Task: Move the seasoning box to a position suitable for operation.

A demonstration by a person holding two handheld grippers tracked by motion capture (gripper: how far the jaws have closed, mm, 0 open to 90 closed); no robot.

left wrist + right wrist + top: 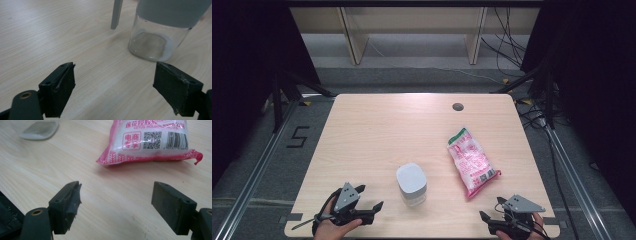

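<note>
Jaws of both the left gripper (pixel 370 197) and right gripper (pixel 491 208) gape wide, empty, over a pale wood-grain tabletop (pixel 382 135). Grey floor beyond bears a "5" (pixel 298 136). The pink bag (pixel 152 141) reads "LOTUS HOLD…", beside the jar (pixel 411 184).

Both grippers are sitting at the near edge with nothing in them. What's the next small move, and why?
Probably ease the left gripper forward toward the glass jar: its jaws stand open and empty, and the jar stands upright just ahead and to its right, grey lid on. The right gripper, also open, faces the pink bag lying flat, apart from the jar.
</note>
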